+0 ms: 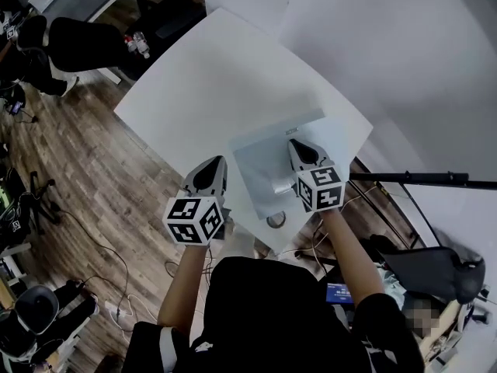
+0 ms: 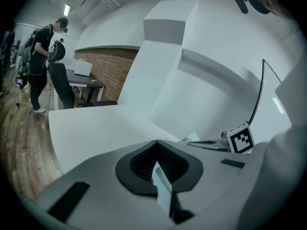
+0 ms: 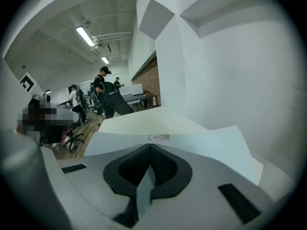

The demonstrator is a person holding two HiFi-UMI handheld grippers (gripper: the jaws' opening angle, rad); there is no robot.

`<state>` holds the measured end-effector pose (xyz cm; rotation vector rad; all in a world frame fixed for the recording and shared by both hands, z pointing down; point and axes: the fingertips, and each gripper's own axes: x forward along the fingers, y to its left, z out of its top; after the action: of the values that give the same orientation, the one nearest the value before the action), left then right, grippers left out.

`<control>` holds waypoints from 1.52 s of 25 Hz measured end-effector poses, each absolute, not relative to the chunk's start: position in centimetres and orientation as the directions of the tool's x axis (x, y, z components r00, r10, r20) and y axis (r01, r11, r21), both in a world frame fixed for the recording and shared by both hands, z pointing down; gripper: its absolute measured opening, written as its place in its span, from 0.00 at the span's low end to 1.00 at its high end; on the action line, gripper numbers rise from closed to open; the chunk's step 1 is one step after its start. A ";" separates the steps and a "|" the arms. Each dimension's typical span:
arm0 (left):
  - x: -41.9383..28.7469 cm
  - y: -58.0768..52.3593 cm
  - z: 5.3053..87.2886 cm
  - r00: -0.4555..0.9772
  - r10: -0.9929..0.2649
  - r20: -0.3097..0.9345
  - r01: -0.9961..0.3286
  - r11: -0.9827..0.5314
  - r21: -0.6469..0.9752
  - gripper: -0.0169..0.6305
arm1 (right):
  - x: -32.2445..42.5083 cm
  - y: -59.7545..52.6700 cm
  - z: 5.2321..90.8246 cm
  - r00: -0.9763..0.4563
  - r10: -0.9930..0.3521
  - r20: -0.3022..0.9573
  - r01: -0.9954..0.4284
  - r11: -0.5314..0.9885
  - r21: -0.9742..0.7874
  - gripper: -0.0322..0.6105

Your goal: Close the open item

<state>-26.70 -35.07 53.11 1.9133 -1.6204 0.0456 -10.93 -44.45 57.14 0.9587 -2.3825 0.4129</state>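
A flat pale grey case [image 1: 268, 165] lies near the front right corner of the white table [image 1: 210, 76]. It looks shut flat, with a small silver plate [image 3: 158, 137] at its far edge. My right gripper [image 1: 294, 143] is over the case's right half, jaws shut with nothing between them; I cannot tell whether it touches the lid. In the right gripper view the tips [image 3: 149, 145] meet just short of the silver plate. My left gripper [image 1: 220, 161] is shut and empty at the table's front edge, left of the case. Its own view shows the tips [image 2: 157, 141] above bare tabletop.
A small round ring [image 1: 276, 221] sits by the table's near edge below the case. A black stand pole [image 1: 419, 179] runs along the right. Office chairs [image 1: 74, 45] and wood floor lie to the left. A person [image 2: 41, 56] stands far off by desks.
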 end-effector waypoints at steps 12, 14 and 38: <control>-26.4 -36.0 55.9 0.286 -0.840 0.462 -0.893 -0.059 0.447 0.04 | -11.3 -45.8 59.4 -0.588 -0.531 0.610 -0.721 0.686 -0.097 0.11; -26.3 -36.0 56.4 0.292 -0.832 0.472 -0.891 -0.057 0.451 0.04 | -11.4 -46.0 59.7 -0.585 -0.530 0.613 -0.724 0.682 -0.101 0.11; -26.5 -36.9 60.3 0.299 -0.798 0.523 -0.887 -0.031 0.460 0.04 | -12.4 -48.4 64.1 -0.569 -0.491 0.660 -0.728 0.673 -0.127 0.11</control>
<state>-26.53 -36.86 60.29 1.8344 -1.5098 0.1541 -12.41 -48.39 64.11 0.9364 -2.2902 0.5220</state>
